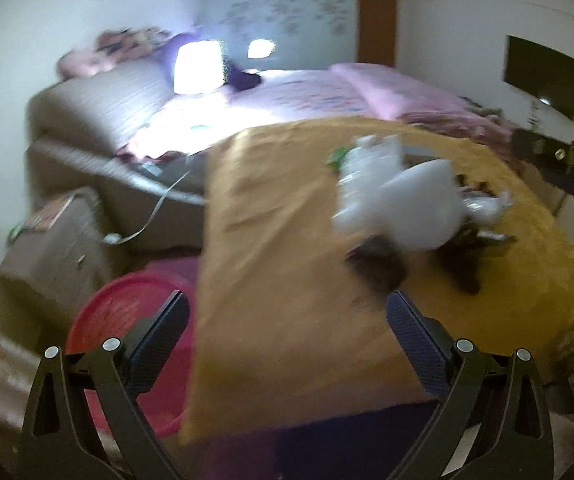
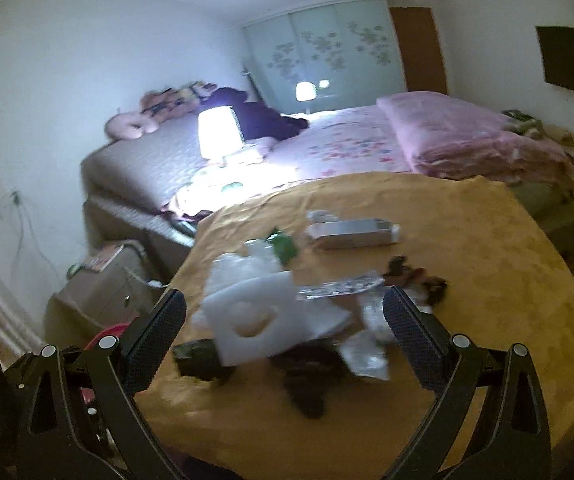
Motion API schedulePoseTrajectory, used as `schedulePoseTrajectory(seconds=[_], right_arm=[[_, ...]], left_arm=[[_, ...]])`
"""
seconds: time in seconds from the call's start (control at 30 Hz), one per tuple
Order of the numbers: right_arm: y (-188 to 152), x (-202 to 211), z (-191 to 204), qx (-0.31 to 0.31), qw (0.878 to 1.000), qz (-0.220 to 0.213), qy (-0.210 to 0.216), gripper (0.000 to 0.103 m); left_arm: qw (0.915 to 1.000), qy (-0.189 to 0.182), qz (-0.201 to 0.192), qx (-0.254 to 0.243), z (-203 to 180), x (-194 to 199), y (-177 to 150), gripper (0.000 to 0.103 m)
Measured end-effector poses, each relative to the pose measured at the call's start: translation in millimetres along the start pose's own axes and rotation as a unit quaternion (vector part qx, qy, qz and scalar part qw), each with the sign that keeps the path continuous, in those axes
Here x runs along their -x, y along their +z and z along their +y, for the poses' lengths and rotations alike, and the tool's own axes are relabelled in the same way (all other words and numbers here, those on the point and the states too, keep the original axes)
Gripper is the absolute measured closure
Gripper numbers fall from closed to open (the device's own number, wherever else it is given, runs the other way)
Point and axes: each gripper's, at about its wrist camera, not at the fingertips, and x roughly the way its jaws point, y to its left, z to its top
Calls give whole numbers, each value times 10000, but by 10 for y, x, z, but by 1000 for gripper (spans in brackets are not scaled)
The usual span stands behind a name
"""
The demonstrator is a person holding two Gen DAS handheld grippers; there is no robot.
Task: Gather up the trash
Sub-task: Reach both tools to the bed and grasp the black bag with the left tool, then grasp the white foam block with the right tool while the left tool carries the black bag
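A heap of trash lies on a yellow-covered table [image 1: 287,240] [image 2: 487,280]. It holds a white foam piece [image 2: 255,316] [image 1: 419,204], a crushed clear bottle [image 1: 367,172] with a green scrap [image 2: 285,246], a flat silver box [image 2: 353,232], a foil wrapper [image 2: 339,288], white crumpled plastic [image 2: 367,352] and dark scraps [image 2: 311,372] [image 1: 379,268]. My left gripper [image 1: 287,316] is open, above the table's near-left edge, short of the heap. My right gripper [image 2: 285,316] is open and empty, its jaws wide on either side of the foam and scraps. A red basin [image 1: 127,328] sits on the floor left of the table.
A bed [image 2: 347,144] with pink bedding stands behind the table. A lit lamp [image 2: 219,132] glows beside it. A brown nightstand [image 1: 55,248] stands at the left with a cable hanging near it. A dark screen [image 1: 543,76] hangs on the right wall.
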Motion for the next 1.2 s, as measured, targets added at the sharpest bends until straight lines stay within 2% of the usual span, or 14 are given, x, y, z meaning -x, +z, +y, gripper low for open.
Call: schedulePoseTrajectory(seconds=[0.07, 0.2, 0.27, 0.43, 0.47, 0.6, 0.73, 0.93, 1.2], right_arm=[[-4, 16, -70, -49, 10000, -18, -46, 7], [-24, 30, -168, -94, 9999, -4, -127, 7], [-34, 34, -220, -118, 9998, 9, -182, 7], [-55, 0, -348, -169, 9994, 83, -297, 7], [-69, -6, -362, -164, 9993, 99, -312, 7], [-87, -66, -304, 40, 9996, 207, -192, 7], [-96, -150, -86, 413, 9986, 293, 129, 7], [-183, -380, 496, 1568, 9851, 520, 475, 7], [-287, -778, 765, 2480, 9649, 859, -7, 7]], left_arm=[[9998, -166, -54, -115, -154, -116, 92, 8], [9988, -437, 148, -142, -277, -412, 211, 9], [9984, -495, 231, -146, -299, -527, 225, 15], [9951, -816, 558, 20, -313, -755, 249, 57], [9937, -922, 634, 83, -297, -797, 240, 60], [9917, -1075, 646, 278, -210, -772, 222, 66], [9928, -984, 609, 307, -115, -683, 174, 67], [9940, -836, 609, 364, 74, -559, 101, 68], [9972, -470, 402, 413, 437, -236, 77, 68]])
